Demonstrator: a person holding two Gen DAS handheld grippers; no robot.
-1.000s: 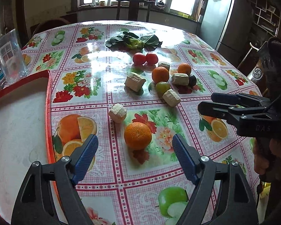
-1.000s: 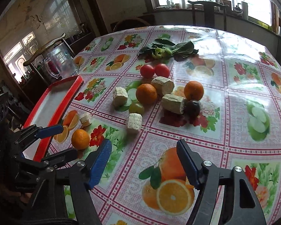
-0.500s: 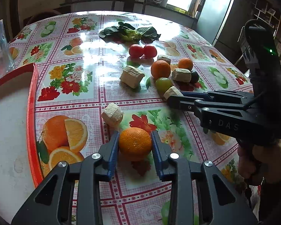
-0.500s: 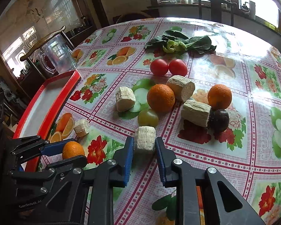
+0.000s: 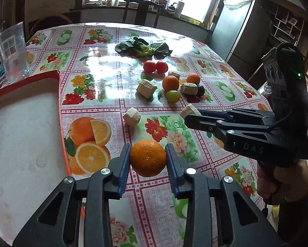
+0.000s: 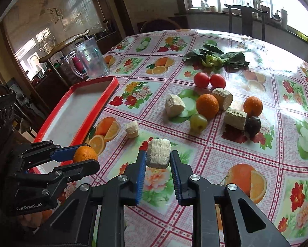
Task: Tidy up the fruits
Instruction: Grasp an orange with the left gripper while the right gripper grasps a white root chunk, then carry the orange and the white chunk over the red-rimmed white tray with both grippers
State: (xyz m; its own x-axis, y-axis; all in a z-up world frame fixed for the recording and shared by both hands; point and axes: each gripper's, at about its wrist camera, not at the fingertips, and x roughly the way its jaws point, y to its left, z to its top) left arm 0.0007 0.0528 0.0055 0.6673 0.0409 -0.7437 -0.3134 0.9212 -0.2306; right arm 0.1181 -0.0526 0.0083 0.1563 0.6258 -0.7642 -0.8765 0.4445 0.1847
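My left gripper [image 5: 147, 160] is shut on an orange [image 5: 148, 158] and holds it just above the tablecloth, beside the red tray [image 5: 59, 111]. My right gripper [image 6: 157, 157] is shut on a pale sugarcane chunk [image 6: 158, 153], lifted off the table. In the left wrist view the right gripper [image 5: 190, 116] shows at the right with the chunk [image 5: 188, 110] at its tips. In the right wrist view the left gripper [image 6: 83, 158] holds the orange [image 6: 85, 153] near the tray [image 6: 110, 85]. Other fruit lies mid-table: two oranges [image 6: 207, 106], two tomatoes [image 6: 201, 79], a green fruit [image 6: 198, 121], a dark fruit [image 6: 253, 124].
Several more sugarcane chunks [image 6: 174, 105] lie among the fruit, one small chunk [image 6: 132, 129] near the tray. Leafy greens [image 6: 215, 58] lie farther back. A clear plastic jug [image 6: 90, 60] stands behind the tray at the table edge. A chair [image 5: 141, 10] stands beyond the table.
Both grippers were open a second ago. The left closed on the orange and the right on the sugarcane chunk, and both have lifted their loads slightly.
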